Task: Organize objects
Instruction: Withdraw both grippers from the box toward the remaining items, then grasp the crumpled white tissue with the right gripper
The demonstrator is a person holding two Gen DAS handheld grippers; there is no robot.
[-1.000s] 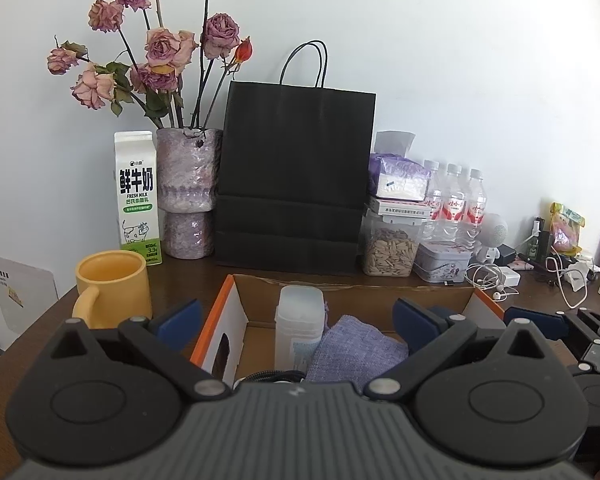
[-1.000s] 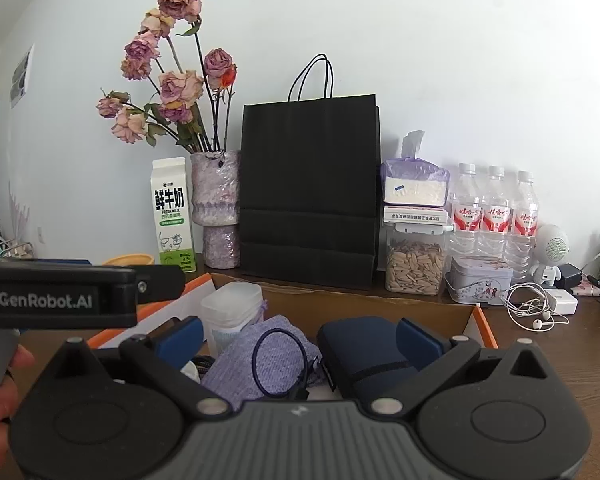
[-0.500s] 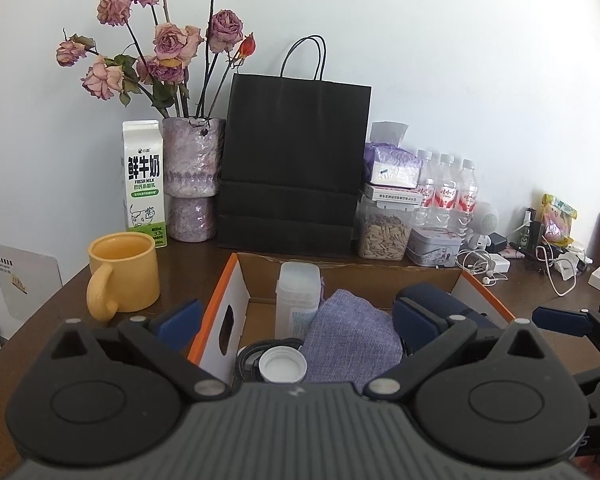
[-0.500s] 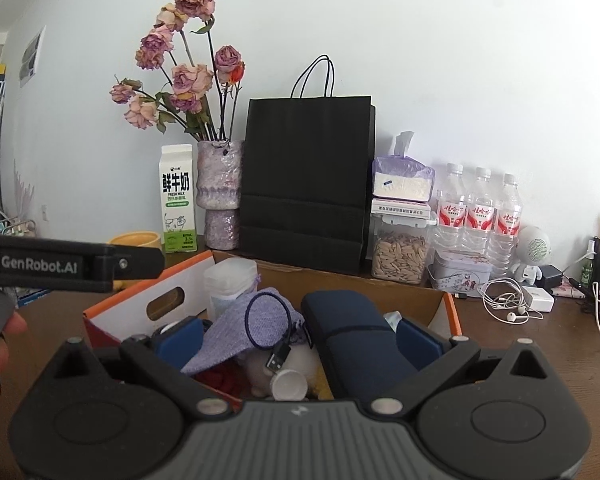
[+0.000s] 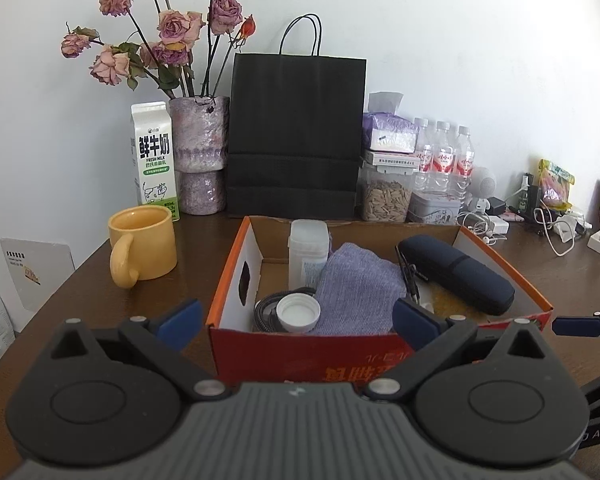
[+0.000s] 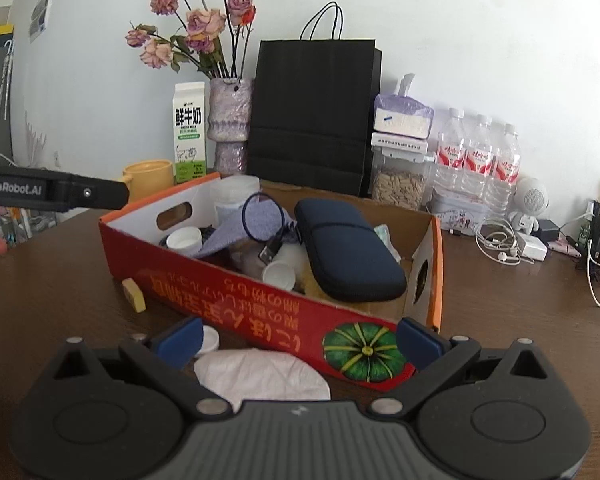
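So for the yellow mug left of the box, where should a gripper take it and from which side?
Judging by its pose, the yellow mug stands upright with its handle turned toward the camera. The open left gripper could come from the front and pinch that handle loop, or drop from above to pinch the rim, away from the cardboard box.
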